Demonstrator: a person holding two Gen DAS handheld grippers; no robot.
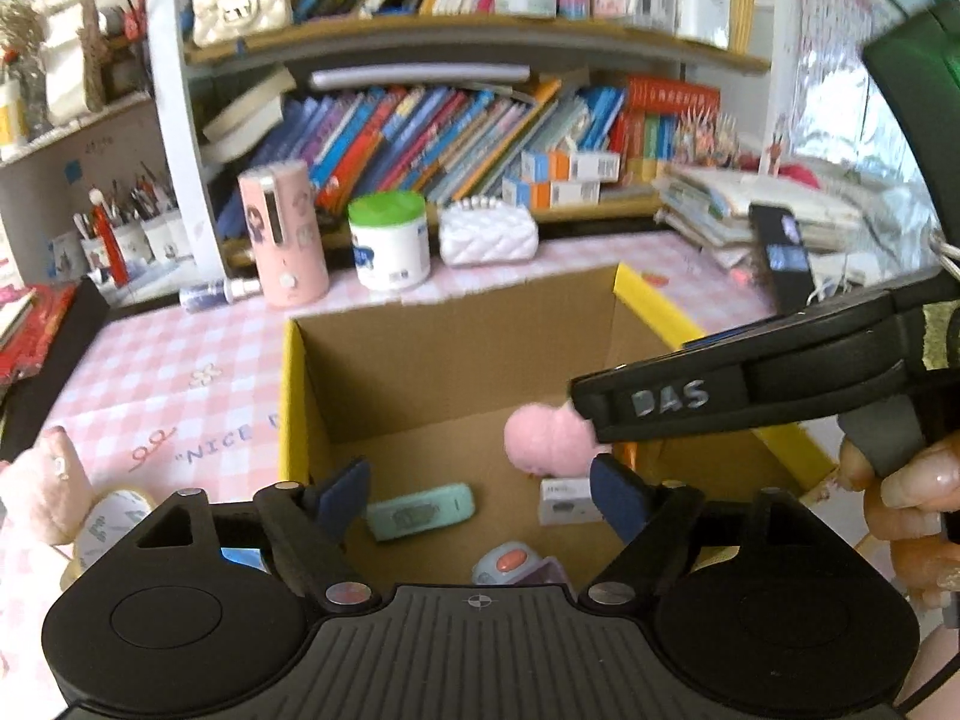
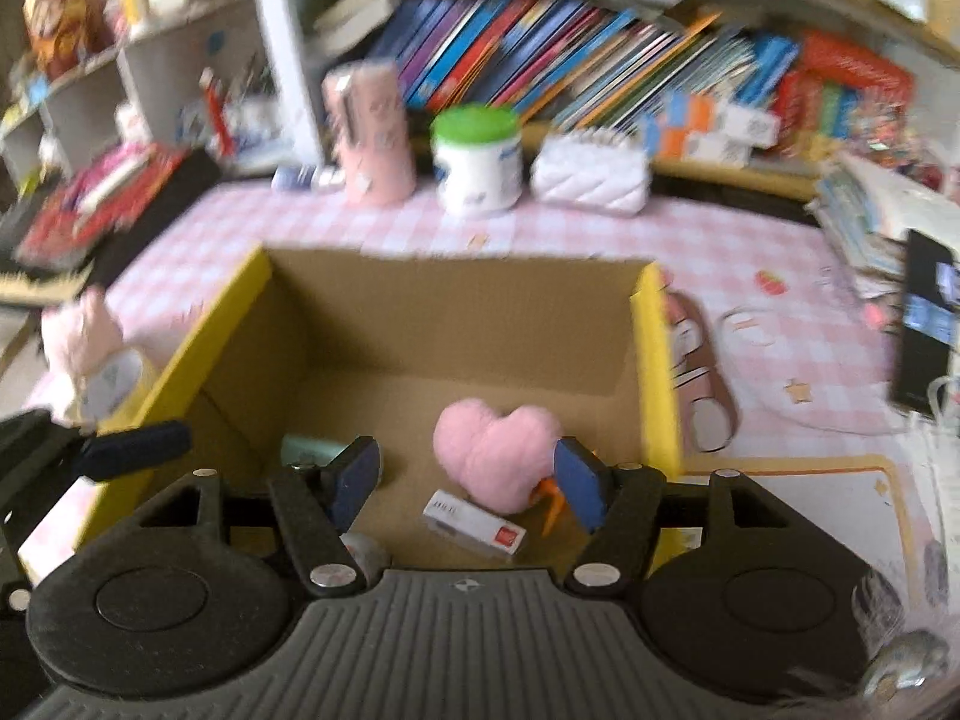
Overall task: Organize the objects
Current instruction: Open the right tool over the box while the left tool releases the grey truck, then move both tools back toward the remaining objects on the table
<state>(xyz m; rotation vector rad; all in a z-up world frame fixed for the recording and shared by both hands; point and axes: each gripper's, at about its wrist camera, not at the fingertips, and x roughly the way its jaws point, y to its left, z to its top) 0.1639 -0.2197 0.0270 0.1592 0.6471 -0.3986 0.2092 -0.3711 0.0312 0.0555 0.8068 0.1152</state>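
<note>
- The left tongs point(image 1: 480, 501) stand open above the near end of the box, blue pads apart, nothing between them.
- The right tongs point(image 2: 468, 483) are open too, holding nothing; a person's hand point(image 1: 906, 516) grips their handle at the right edge of the left wrist view.
- Below both sits an open brown cardboard box with yellow rims point(image 2: 651, 360) on the pink-and-white checked worktop point(image 2: 420, 228).
- On the box floor lie a fluffy pink heart-shaped cushion point(image 2: 492, 456), a small white carton with a red end point(image 2: 474, 525), a mint-green flat gadget point(image 1: 420, 510) and a pale device with an orange button point(image 1: 507, 561).
- Left of the box, on the worktop, rests a pink plush toy point(image 1: 45, 480).
- Beyond the box stand a tall pink cylinder point(image 1: 282, 234), a white jar with a green lid point(image 1: 389, 240) and a white quilted purse point(image 1: 486, 234).
- Behind them, leaning colourful books point(image 1: 432, 138) fill the shelf.
</note>
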